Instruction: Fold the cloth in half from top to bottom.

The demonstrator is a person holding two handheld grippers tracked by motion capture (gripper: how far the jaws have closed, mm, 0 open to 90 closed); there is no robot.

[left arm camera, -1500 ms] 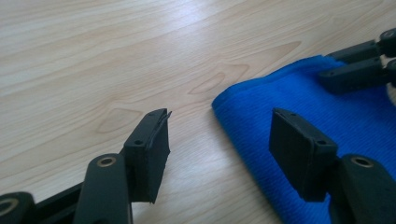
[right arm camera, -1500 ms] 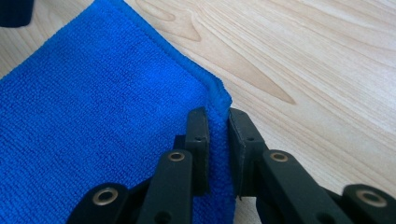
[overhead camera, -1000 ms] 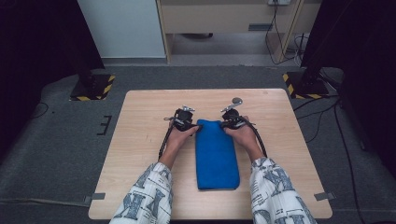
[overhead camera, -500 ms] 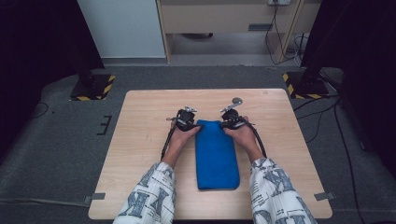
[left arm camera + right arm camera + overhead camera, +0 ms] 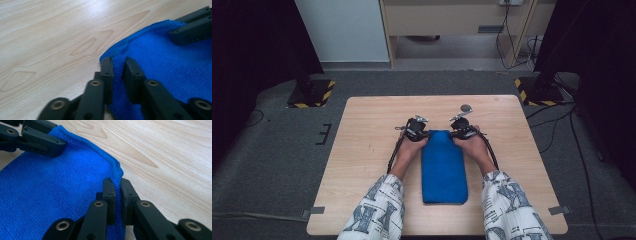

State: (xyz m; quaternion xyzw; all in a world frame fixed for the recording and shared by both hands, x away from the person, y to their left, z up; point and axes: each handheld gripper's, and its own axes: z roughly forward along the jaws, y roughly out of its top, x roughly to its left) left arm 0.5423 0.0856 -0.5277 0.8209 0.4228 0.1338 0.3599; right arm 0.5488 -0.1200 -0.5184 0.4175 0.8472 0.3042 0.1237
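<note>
Seen from the high view: a light wooden rectangular worktop (image 5: 362, 165), and lying lengthwise on it a folded, bright blue terry cloth (image 5: 443, 167), long and narrow, roughly central. At the cloth's far left corner, the left gripper (image 5: 428, 135), black, held in a hand with a patterned sleeve. At the cloth's far right corner, the right gripper (image 5: 453, 134), held the same way. Just beyond the cloth's far right corner, a small round grey disc (image 5: 466, 107) flat on the wood.

Seen from the left gripper view: two black fingers (image 5: 107, 75) just closed together, pinching a raised fold at the cloth's (image 5: 170, 65) corner, blue fabric squeezed between them. Across the cloth's far edge, the other gripper's black fingers on the opposite corner.

Seen from the right gripper view: two black fingers (image 5: 109, 195) nearly together, clamped on the hemmed corner of the cloth (image 5: 50, 192), a thin ridge of fabric standing up between them. At the cloth's other far corner, the left gripper's fingers. Bare wood grain beyond the cloth's edge.
</note>
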